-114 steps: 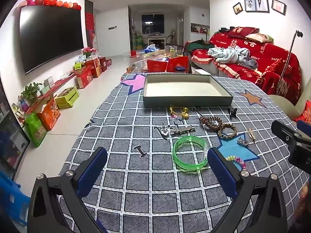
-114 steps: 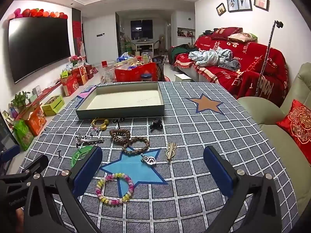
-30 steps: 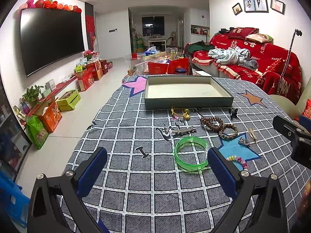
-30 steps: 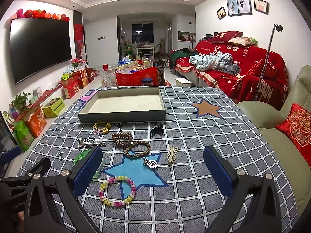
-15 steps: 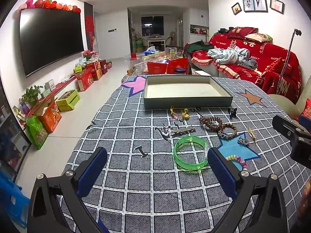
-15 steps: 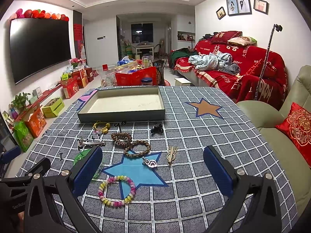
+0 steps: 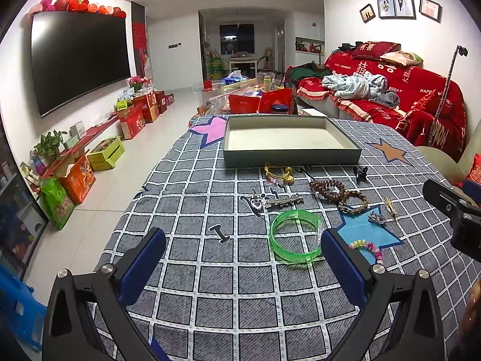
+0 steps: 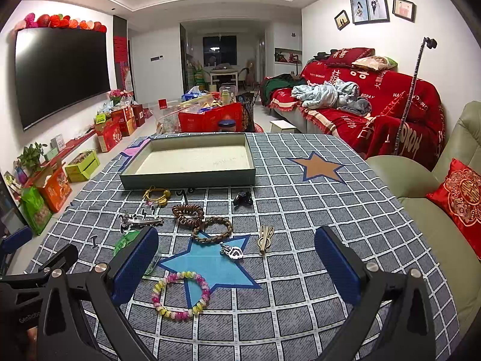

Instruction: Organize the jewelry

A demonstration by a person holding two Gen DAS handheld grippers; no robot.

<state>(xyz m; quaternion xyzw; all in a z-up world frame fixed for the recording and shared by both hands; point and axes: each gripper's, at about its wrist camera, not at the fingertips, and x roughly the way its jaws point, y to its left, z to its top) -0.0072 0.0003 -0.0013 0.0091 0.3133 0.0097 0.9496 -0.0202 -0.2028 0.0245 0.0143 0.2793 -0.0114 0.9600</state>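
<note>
Barely anything's moved since earlier. Both the left gripper and right gripper hang spread wide, empty. The translucent green plastic bangle lies on the checked tablecloth; it looks light, stiff, slippery, so pinch its rim.

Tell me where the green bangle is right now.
The green bangle lies flat on the checked cloth in the left wrist view, just ahead of the left gripper, near its right finger, with the silver clip just beyond it.
</note>
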